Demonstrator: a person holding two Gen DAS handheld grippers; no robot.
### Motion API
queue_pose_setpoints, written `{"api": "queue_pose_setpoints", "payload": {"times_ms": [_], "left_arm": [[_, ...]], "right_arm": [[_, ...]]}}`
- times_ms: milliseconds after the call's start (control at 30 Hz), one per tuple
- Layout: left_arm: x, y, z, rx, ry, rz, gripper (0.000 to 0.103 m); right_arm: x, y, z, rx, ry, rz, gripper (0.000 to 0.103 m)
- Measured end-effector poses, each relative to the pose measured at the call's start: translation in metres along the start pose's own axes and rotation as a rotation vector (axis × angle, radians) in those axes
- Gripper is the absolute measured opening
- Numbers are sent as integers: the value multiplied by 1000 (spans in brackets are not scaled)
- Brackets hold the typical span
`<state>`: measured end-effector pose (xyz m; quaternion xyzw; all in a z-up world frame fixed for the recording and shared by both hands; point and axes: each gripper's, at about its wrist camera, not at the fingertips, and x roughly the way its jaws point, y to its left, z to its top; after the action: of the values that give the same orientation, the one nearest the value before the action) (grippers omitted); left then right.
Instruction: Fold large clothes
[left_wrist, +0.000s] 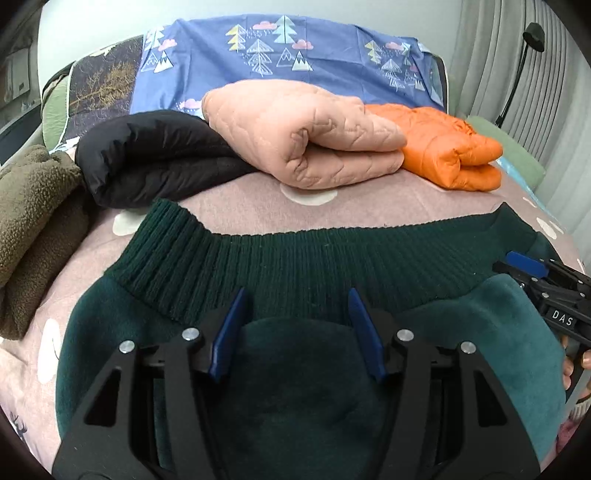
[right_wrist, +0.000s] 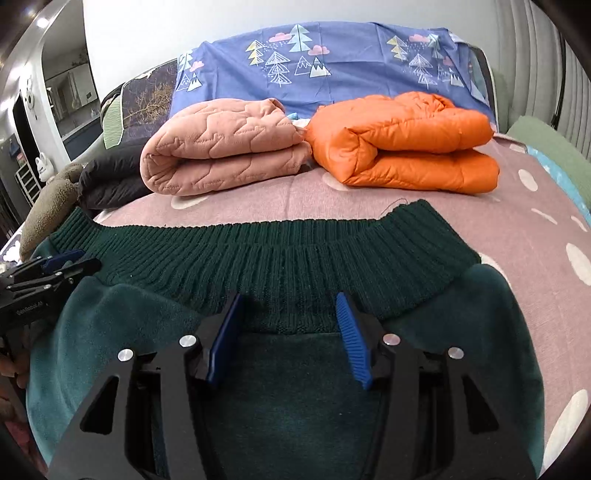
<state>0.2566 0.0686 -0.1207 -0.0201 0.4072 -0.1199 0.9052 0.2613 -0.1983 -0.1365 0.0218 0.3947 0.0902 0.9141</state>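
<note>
We hold the left hand-held gripper (left_wrist: 295, 328) and right hand-held gripper (right_wrist: 288, 332) tilted downward, jaws apart and empty, above the dark green fleece sweater with ribbed knit hem (right_wrist: 258, 254), flat on the pink dotted bed (right_wrist: 517, 229). Beyond lie a folded quilted peach jacket (right_wrist: 221, 162) and a puffy orange jacket (right_wrist: 406, 155).

Bed (right_wrist: 517, 229) in mauve spotted sheet, carrying green sweater (right_wrist: 295, 258), pink quilted jacket (right_wrist: 221, 162), orange puffer jacket (right_wrist: 406, 155), black jacket (left_wrist: 155, 162), olive fleece (left_wrist: 33, 221).

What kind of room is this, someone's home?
Most likely a home bedroom: a bed with a pink spotted sheet, folded quilted jackets stacked on it, and curtains alongside.
</note>
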Motion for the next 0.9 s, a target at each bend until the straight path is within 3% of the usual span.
{"api": "queue_pose_setpoints", "payload": {"times_ms": [267,433,500,600,700,767,833,900], "left_arm": [[1,-7,0,34,2,35,59],[-5,-5,-5,21,-21,30,59],[-5,-8,-5,32,-22,43,59],[-5,-8,-5,26,-21,38,59],[-6,-10,-6,23,-29,39,59],[-7,-9,-7,20,-35,34,59],[-8,-5,-7,5,-41,12,59],[-8,0,-7,-18,-44,-15,59]], "right_arm": [[-7,12,0,-31,16,-44,53],[-29,35,-2,-102,-28,-178,55],[-44,33,1,-13,-35,-124,55],[-61,31,11,180,-33,103,55],[-70,55,19,161,-82,118,55],[-61,72,20,97,-93,68,55],[-15,83,9,47,15,-32,58],[12,78,2,56,62,-33,59]]}}
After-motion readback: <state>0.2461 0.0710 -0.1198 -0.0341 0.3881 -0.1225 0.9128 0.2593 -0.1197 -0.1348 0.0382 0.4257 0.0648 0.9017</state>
